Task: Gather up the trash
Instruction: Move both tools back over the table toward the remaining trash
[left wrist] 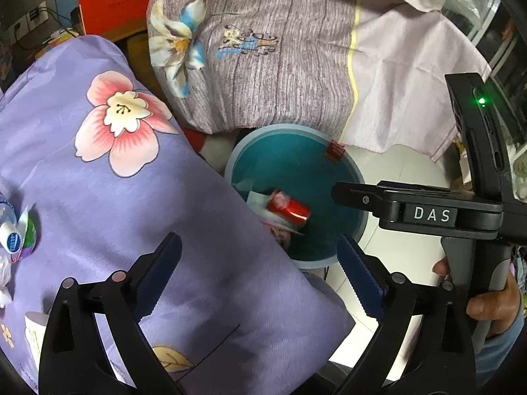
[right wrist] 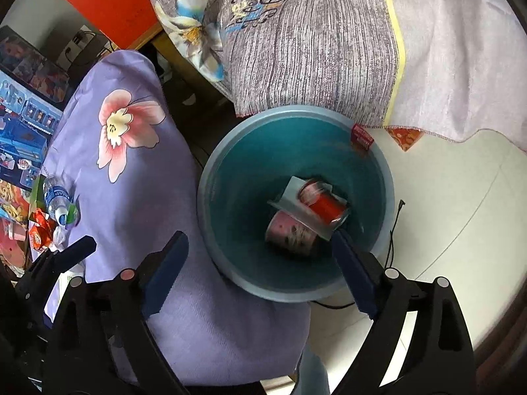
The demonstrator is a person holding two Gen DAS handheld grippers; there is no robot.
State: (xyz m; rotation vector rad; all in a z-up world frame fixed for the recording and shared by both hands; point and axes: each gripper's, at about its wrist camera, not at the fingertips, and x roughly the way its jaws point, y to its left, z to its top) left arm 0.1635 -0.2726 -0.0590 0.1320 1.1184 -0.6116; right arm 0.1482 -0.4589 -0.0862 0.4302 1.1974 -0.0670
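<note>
A round teal bin (right wrist: 230, 177) stands on the floor beside the purple flowered bedding (right wrist: 125, 197); it also shows in the left wrist view (left wrist: 296, 151). Inside lie a red can (right wrist: 324, 205), motion-blurred, a pink cup (right wrist: 288, 230) and a white paper piece (right wrist: 290, 197). The can shows in the left wrist view (left wrist: 290, 209). My right gripper (right wrist: 260, 266) is open and empty above the bin's near rim. My left gripper (left wrist: 260, 270) is open and empty over the bedding's edge. A plastic water bottle (right wrist: 57, 202) and red wrappers (right wrist: 39, 233) lie on the bedding at left.
A grey-purple flowered bedsheet (right wrist: 313, 39) hangs behind the bin. A small red tag (right wrist: 360, 138) sits on the bin's far rim. White tile floor (right wrist: 461, 214) with a thin black cable (right wrist: 393, 230) lies right. The right gripper's body and holding hand (left wrist: 494, 299) show in the left wrist view.
</note>
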